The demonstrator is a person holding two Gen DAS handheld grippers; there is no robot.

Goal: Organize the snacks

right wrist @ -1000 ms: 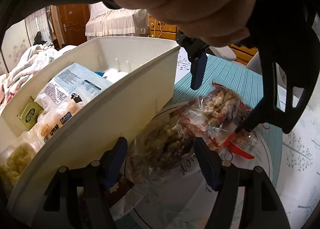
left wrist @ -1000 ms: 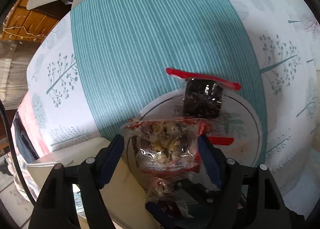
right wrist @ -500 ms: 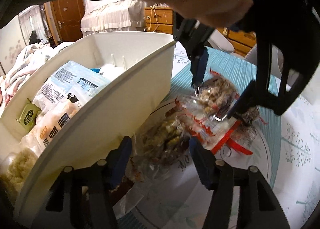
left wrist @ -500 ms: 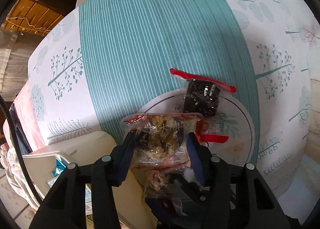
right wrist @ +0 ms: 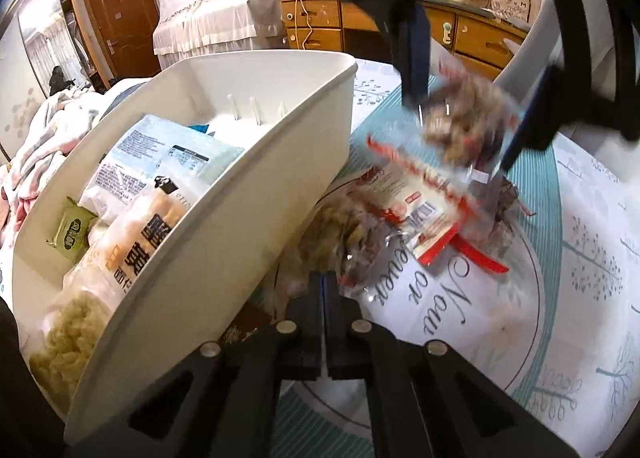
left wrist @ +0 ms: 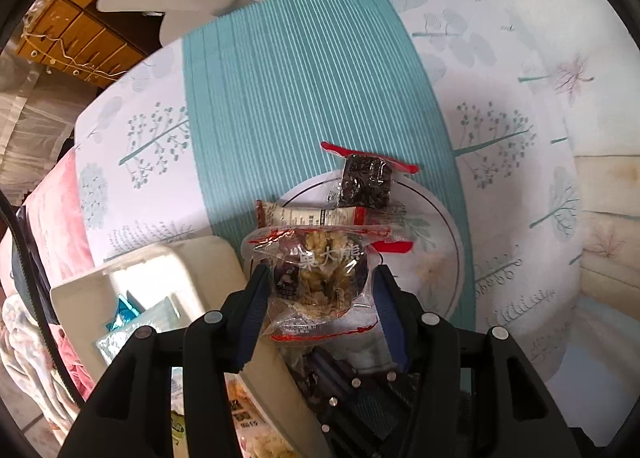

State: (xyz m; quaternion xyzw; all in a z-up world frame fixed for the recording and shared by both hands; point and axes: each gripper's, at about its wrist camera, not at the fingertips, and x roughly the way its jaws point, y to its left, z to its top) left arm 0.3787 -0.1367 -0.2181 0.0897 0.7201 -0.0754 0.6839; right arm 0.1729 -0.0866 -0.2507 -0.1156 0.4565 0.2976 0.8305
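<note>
Two grabs now: left gripper [left wrist: 318, 286] lifts its nut packet [left wrist: 316, 270] off the plate [right wrist: 536, 298], bin-bound; right gripper [right wrist: 323, 282] has pinched shut on another packet [right wrist: 344, 230].

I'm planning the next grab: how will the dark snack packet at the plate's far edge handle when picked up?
The dark snack packet looks small and probably light. Its glossy clear wrap may slip between fingers. The red sealed ends stick out flat, so they likely flop while the dark block stays firm.

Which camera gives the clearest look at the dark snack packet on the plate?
The left wrist view: the dark snack packet lies unobstructed on the plate. The right wrist view shows only a blurred sliver behind other packets.
</note>
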